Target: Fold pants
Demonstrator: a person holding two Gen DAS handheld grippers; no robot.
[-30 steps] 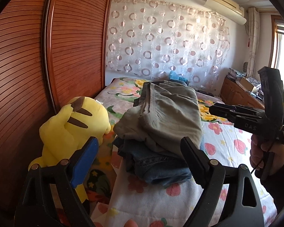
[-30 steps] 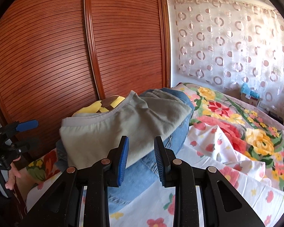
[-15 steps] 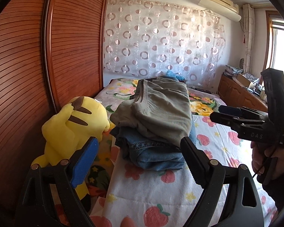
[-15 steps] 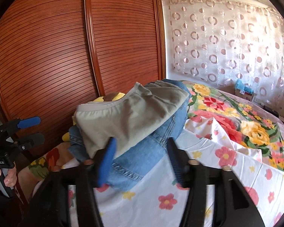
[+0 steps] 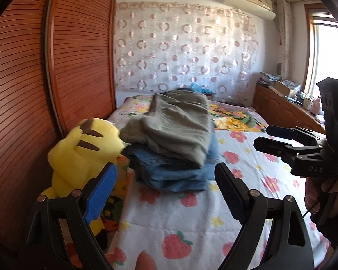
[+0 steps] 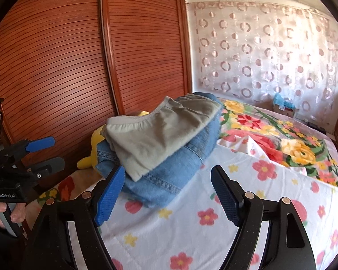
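Folded grey pants [image 6: 160, 135] sit straight ahead of both tools, right tool [image 6: 166, 193] nearer, opening and empty; left tool [image 5: 166, 193] wide, empty.

Grey-green pants [image 5: 178, 123] are lying on blue jeans [image 5: 171, 171]. A yellow plush toy [image 5: 81, 148] is sitting beside them. Flowers are covering the white sheet [image 6: 214, 229].

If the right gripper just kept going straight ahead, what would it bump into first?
Probably the folded jeans at the bottom of the stack; the right gripper, jaws opening with nothing between them, points at their near edge. Depth is uncertain.
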